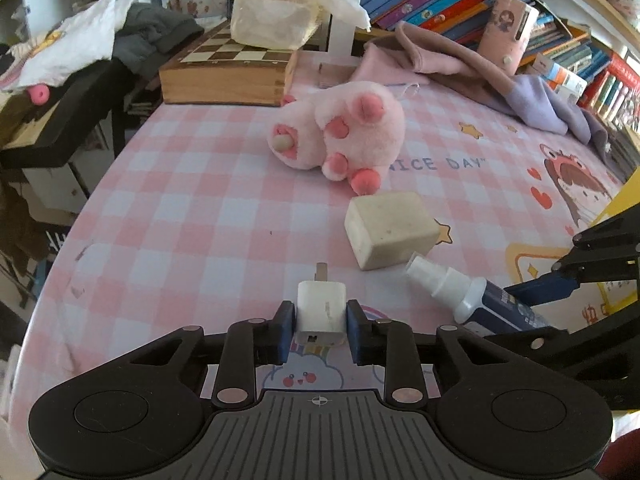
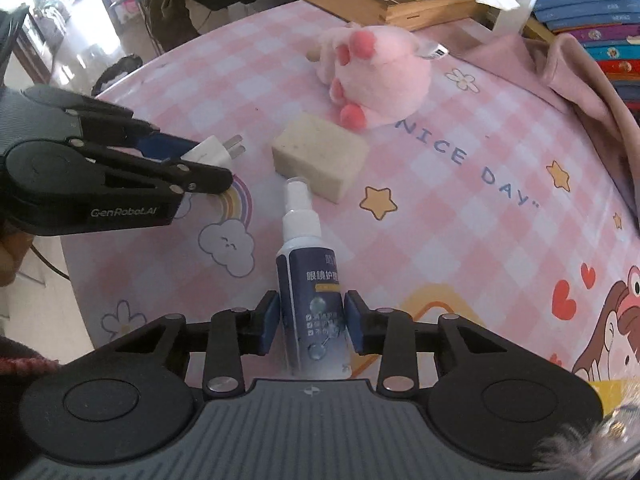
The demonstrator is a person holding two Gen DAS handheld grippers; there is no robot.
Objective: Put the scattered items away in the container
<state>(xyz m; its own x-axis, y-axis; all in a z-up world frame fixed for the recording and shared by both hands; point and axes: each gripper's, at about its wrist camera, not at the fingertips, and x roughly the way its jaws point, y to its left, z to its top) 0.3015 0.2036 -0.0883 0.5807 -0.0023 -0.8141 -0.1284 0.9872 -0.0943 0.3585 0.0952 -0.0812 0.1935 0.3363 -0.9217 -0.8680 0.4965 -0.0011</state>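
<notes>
Between the left gripper (image 1: 321, 322) pads, the white charger (image 1: 321, 312) sits clamped

The cloth (image 1: 200, 208) was pink-and-white checked. At frame centre lay a pink plush (image 1: 340, 128) and a beige block (image 1: 390, 230); lower down, a white plug (image 1: 321, 312) and a navy, white-capped bottle (image 2: 314, 300).
</notes>
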